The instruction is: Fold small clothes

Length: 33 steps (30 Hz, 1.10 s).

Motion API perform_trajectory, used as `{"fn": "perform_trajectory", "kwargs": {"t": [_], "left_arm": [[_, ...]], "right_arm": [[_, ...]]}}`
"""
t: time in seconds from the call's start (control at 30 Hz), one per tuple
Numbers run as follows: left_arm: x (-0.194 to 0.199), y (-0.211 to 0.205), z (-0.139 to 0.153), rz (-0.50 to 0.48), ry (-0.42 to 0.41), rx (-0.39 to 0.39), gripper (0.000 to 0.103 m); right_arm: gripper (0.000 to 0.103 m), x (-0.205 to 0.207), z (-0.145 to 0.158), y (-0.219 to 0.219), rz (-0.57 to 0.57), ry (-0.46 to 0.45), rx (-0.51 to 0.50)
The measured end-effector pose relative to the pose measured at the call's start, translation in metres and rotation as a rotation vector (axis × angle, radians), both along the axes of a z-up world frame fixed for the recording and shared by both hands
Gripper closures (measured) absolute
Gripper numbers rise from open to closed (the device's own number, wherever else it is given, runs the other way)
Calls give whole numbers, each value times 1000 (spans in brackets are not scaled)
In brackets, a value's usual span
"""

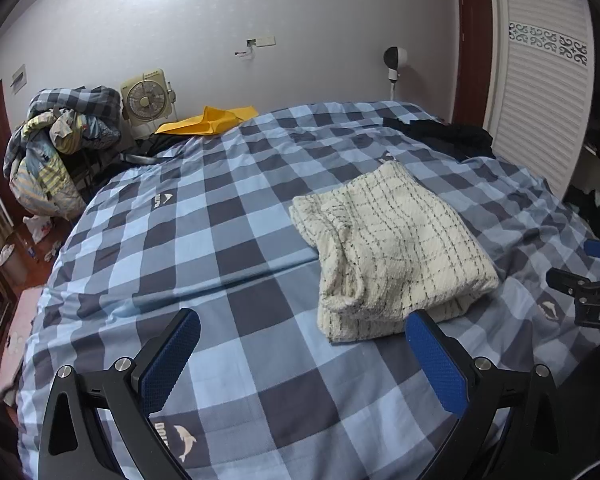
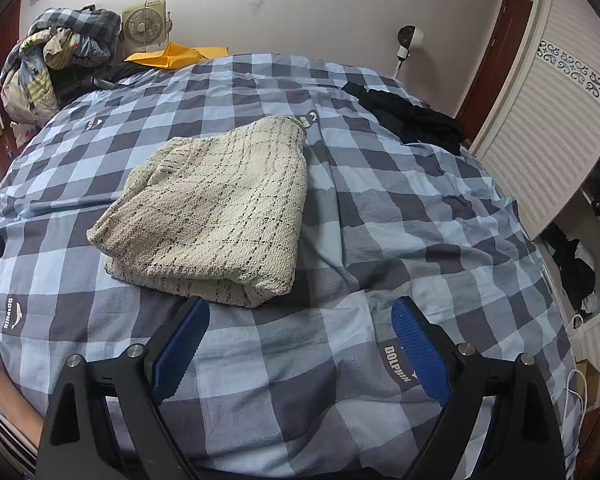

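A cream knit garment with thin black check lines [image 1: 396, 252] lies folded into a thick bundle on the blue checked bed cover [image 1: 204, 216]. It also shows in the right wrist view [image 2: 216, 208]. My left gripper [image 1: 302, 324] is open and empty, just in front of the bundle's near edge, its right finger beside the near right corner. My right gripper [image 2: 298, 312] is open and empty, close to the bundle's near right corner. The right gripper also shows at the right edge of the left wrist view [image 1: 592, 280].
A black garment [image 2: 412, 116] lies at the far right of the bed. A yellow cloth [image 2: 172, 56], a box fan [image 2: 144, 24] and a pile of bedding [image 2: 56, 52] stand beyond the far left. A white louvred wardrobe [image 2: 540, 120] lines the right side.
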State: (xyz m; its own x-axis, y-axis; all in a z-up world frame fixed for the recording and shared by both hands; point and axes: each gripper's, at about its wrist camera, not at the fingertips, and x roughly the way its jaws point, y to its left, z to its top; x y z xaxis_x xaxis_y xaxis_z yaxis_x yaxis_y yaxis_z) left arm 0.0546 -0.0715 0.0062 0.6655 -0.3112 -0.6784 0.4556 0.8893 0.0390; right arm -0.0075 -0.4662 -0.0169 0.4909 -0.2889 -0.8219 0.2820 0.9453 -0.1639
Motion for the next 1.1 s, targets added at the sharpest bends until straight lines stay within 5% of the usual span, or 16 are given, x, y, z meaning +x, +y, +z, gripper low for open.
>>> {"fn": "perform_trajectory", "kwargs": {"t": [1.1], "left_arm": [[1, -4, 1, 12, -28, 21, 0]], "right_arm": [[12, 0, 0, 1, 2, 2, -7]]}}
